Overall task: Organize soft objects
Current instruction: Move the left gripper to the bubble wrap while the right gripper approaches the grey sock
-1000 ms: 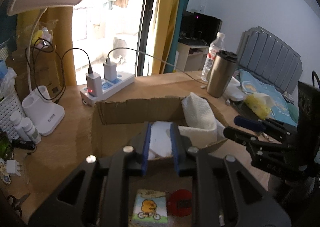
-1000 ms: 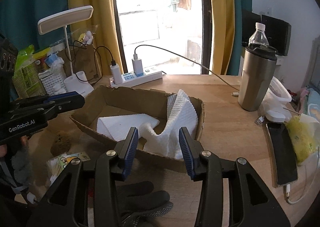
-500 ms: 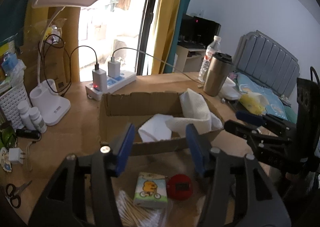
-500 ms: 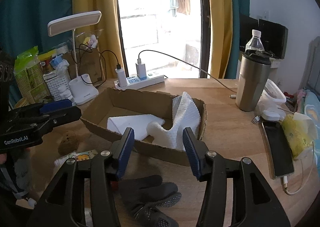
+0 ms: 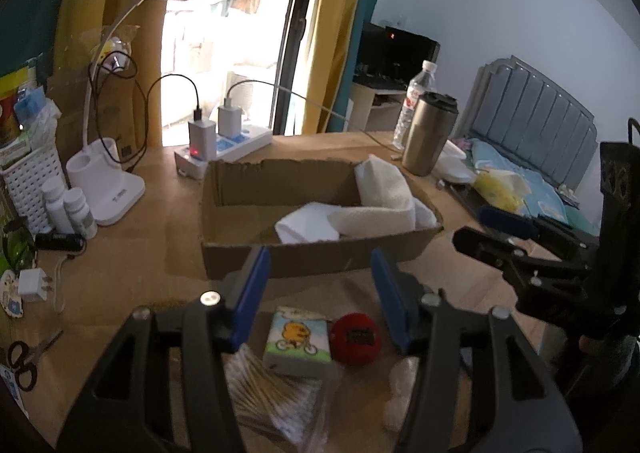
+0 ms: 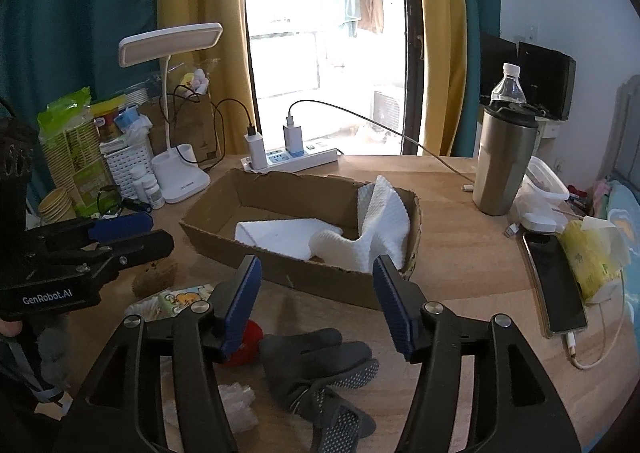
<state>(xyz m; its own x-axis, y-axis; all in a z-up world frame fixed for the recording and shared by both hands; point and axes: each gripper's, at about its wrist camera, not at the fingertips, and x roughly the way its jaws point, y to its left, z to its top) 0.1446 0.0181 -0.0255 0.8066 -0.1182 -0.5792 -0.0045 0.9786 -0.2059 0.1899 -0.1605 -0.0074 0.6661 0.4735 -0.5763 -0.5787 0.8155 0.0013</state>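
Nearest the left wrist camera, the left gripper [image 5: 320, 285] hangs with its blue-padded jaws apart and nothing between them; they have just been opening. Below it on the wooden table [image 5: 132, 253] lie a clear pack of cotton swabs [image 5: 276, 393], a small tissue packet printed with a cartoon on a bicycle [image 5: 299, 339], and a round red object [image 5: 357, 338] just beside the packet. The right gripper [image 6: 316, 289] is likewise released, its jaws spread and empty, and it too has just been widening. Under it rest dark grey gloves [image 6: 320, 369] with dotted palms, a bit of crumpled clear plastic [image 6: 238, 401] to their left, and a brown fuzzy lump [image 6: 154, 279] beneath the other tool.

Just beyond both grippers sits a shallow cardboard box [image 6: 320, 281] with a torn rim. Inside it lie the soft things already gathered: a flat folded white cloth [image 6: 280, 235] on the floor of the box, and a textured white towel [image 6: 376, 229] draped over it and leaning up against the box's right end.

Farther back stand a white power strip [image 6: 296, 159] with two chargers plugged in, a white desk lamp [image 6: 176, 101], and small white bottles [image 6: 148, 185]. To the right are a steel tumbler [image 6: 502, 157], a clear water bottle [image 6: 508, 87] behind it, a phone [image 6: 554, 281] lying flat, and a yellow tissue pack [image 6: 588, 257]. Yellow curtains [image 6: 440, 53] frame a bright window at the far end.
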